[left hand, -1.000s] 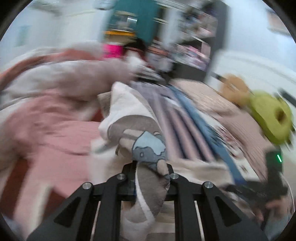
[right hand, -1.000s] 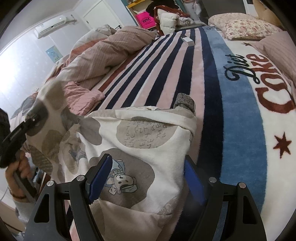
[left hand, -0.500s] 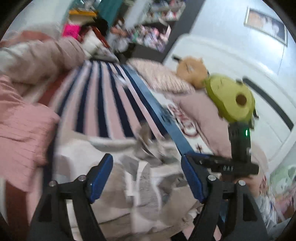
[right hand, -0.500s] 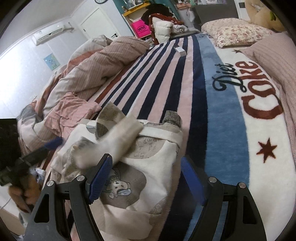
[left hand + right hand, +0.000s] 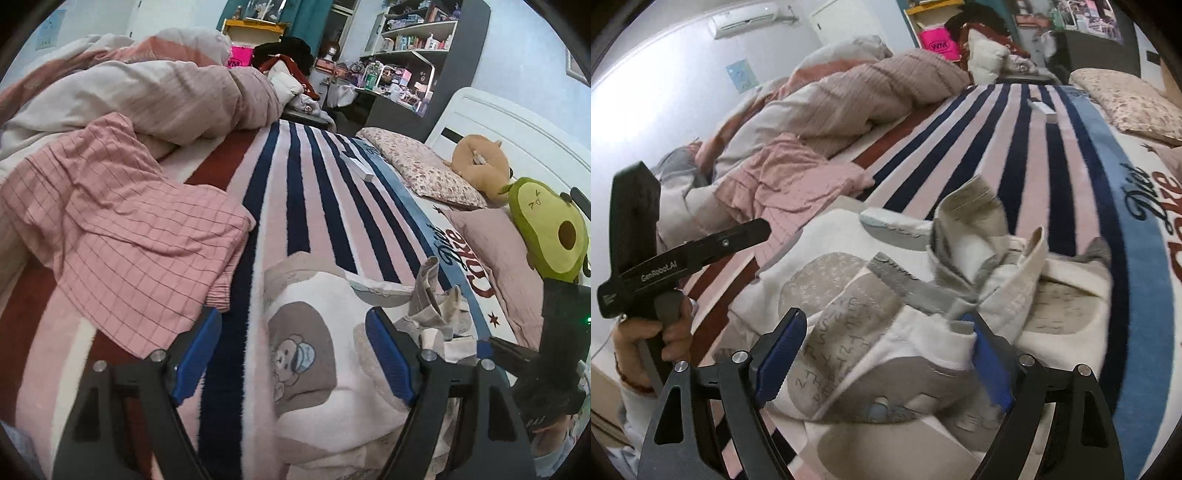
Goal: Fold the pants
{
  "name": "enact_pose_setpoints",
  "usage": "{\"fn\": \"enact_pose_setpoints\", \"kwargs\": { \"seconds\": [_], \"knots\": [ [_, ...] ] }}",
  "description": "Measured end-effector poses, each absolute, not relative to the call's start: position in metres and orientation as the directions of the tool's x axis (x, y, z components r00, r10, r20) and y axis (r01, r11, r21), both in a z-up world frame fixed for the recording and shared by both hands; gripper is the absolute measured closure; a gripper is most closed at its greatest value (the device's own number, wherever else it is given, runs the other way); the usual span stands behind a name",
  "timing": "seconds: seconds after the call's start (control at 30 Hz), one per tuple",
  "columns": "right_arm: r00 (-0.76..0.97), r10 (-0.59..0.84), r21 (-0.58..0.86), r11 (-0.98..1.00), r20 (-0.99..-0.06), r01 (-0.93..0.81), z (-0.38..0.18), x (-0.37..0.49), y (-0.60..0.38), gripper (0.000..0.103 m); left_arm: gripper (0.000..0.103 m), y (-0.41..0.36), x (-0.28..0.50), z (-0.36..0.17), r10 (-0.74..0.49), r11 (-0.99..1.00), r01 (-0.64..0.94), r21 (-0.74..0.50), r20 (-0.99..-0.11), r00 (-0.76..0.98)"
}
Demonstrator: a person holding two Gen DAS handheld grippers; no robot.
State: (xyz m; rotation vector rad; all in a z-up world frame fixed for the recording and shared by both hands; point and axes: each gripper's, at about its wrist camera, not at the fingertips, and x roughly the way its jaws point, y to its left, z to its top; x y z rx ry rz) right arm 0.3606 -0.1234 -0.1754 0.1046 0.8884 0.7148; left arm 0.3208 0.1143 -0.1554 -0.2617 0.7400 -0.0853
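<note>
The pants (image 5: pixel 905 325) lie bunched on the bed (image 5: pixel 295 192), one loose end sticking up. The left gripper (image 5: pixel 295 354) and right gripper (image 5: pixel 882 354) are both spread wide over the fabric, pinching nothing.

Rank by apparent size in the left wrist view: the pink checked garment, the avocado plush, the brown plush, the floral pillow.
1. pink checked garment, though nearness inflates it.
2. floral pillow and avocado plush look alike; unranked.
3. brown plush, smallest.
</note>
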Motion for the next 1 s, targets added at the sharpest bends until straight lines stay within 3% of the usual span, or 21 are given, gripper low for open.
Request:
{"fn": "enact_pose_setpoints", "kwargs": {
  "seconds": [0.07,0.1,0.13,0.23,0.5,0.6,0.73,0.77,0.83,0.87,0.9,1.0],
  "knots": [
    [0.394,0.597,0.354,0.768,-0.699,-0.534,-0.183,0.361,-0.120,0.042,0.026,0.109,0.323,-0.157,-0.176,0.965,-0.004,-0.262,-0.658,0.732],
    [0.396,0.569,0.322,0.780,-0.721,-0.536,-0.186,0.361,-0.118,0.070,0.026,0.105,0.324,-0.156,-0.182,0.965,0.004,-0.262,-0.660,0.729],
    [0.408,0.534,0.279,0.796,-0.740,-0.536,-0.189,0.360,-0.118,0.079,0.026,0.101,0.325,-0.156,-0.191,0.965,0.014,-0.263,-0.661,0.726],
    [0.401,0.537,0.265,0.784,-0.742,-0.561,-0.188,0.356,-0.123,0.090,0.026,0.080,0.326,-0.153,-0.247,0.959,0.086,-0.269,-0.653,0.716],
    [0.391,0.541,0.250,0.769,-0.745,-0.588,-0.167,0.352,-0.167,0.092,0.026,0.013,0.331,-0.156,-0.438,0.899,0.304,-0.316,-0.643,0.628],
    [0.420,0.519,0.233,0.791,-0.744,-0.566,-0.160,0.352,-0.186,0.073,0.026,-0.009,0.333,-0.162,-0.471,0.881,0.356,-0.312,-0.659,0.587],
    [0.456,0.524,0.280,0.819,-0.719,-0.500,-0.156,0.359,-0.213,0.071,0.027,-0.025,0.334,-0.172,-0.504,0.858,0.404,-0.318,-0.673,0.542],
    [0.464,0.515,0.281,0.829,-0.721,-0.484,-0.156,0.362,-0.217,0.071,0.031,-0.028,0.334,-0.174,-0.516,0.850,0.417,-0.323,-0.674,0.529],
    [0.479,0.505,0.286,0.841,-0.718,-0.459,-0.157,0.364,-0.225,0.071,0.055,-0.035,0.335,-0.180,-0.520,0.843,0.437,-0.314,-0.688,0.507],
    [0.482,0.512,0.301,0.841,-0.711,-0.450,-0.157,0.366,-0.227,0.071,0.073,-0.038,0.335,-0.182,-0.510,0.847,0.434,-0.306,-0.697,0.504],
    [0.483,0.523,0.318,0.838,-0.703,-0.444,-0.156,0.368,-0.229,0.071,0.082,-0.039,0.336,-0.184,-0.501,0.853,0.426,-0.303,-0.704,0.504],
    [0.493,0.534,0.344,0.836,-0.687,-0.427,-0.155,0.370,-0.235,0.071,0.090,-0.035,0.331,-0.178,-0.533,0.836,0.443,-0.322,-0.666,0.522]
  ]
}}
